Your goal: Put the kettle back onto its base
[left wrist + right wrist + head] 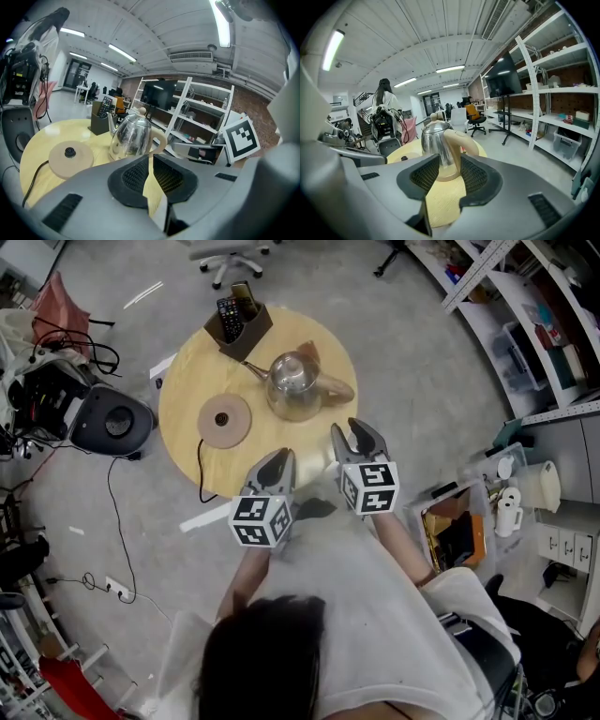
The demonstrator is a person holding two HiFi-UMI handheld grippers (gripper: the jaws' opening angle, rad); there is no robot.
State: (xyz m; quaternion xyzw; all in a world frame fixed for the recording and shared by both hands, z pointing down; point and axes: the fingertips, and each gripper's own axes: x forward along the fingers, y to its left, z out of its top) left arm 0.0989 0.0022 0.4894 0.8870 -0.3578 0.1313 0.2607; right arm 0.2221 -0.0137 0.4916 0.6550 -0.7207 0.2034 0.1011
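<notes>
The right gripper's (450,161) jaws stand spread with nothing between them. Straight ahead, the kettle's (436,136) beige handle (461,140) faces them, near but not touching. The left gripper's (150,159) jaws are only a narrow slit apart, also empty, and the kettle lies ahead and to their left. The right gripper is judged nearer the handle. The kettle stands upright on the round table (187,381), just beside its base (225,421), spout (255,369) pointing away, its spout-to-handle line slanting towards the right gripper.

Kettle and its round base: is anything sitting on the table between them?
No. In the head view, only bare wooden table shows between the kettle and the base.
</notes>
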